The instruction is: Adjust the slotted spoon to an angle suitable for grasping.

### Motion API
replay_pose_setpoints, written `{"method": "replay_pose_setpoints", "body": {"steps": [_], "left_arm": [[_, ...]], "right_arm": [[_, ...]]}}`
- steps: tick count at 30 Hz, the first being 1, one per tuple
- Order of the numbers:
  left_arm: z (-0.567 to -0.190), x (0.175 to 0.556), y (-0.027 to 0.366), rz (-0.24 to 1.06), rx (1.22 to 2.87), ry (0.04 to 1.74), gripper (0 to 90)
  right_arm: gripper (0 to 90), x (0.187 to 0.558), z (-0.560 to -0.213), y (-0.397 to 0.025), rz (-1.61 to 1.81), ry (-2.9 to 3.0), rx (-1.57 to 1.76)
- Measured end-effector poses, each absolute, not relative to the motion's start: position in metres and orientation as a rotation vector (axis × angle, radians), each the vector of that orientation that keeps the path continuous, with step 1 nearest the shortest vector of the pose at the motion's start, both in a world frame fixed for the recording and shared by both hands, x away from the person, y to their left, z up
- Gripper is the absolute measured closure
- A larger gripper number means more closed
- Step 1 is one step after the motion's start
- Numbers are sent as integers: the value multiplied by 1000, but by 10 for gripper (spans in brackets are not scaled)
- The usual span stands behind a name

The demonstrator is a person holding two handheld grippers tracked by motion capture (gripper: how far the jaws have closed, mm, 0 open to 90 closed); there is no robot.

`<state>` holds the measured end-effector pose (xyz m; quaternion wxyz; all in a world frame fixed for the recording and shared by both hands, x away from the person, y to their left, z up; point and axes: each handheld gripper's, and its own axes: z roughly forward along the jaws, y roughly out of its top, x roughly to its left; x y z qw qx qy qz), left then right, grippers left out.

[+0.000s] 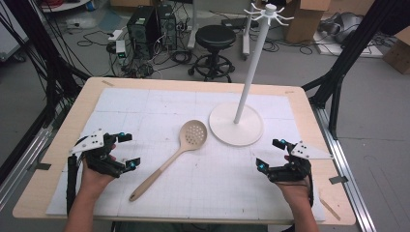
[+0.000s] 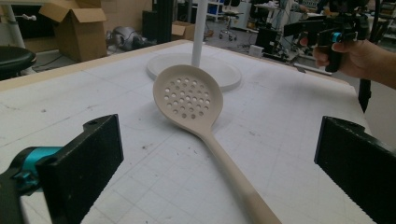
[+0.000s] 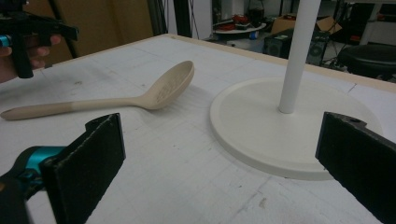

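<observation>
Both grippers' jaws apart, empty. Slotted spoon lies flat mid-counter, bowl at 1 o'clock near the stand base. Take left gripper to mid-handle, square jaws across it, clamp firmly.

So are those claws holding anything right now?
No. The left gripper and right gripper are both open and empty; the spoon lies untouched on the table between them.

The slotted spoon's handle end runs off the bottom edge below the stand, whose top is cropped.
</observation>
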<state>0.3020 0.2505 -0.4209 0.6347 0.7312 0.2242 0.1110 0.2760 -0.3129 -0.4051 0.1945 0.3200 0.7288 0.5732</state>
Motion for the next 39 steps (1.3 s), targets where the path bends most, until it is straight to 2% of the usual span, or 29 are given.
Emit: {"method": "replay_pose_setpoints", "body": {"steps": [16,29,39], "left_arm": [[-415,300,241,265,1688,509,17],[-421,301,217,267,1829,548,17],[-420,307,201,241,1843,581,17]], "right_arm": [[2,275,-406,-319,1565,2010,929],[2,278,-409,-320,1569,2007,945],[2,278,-409,-320,1564,2007,942]]}}
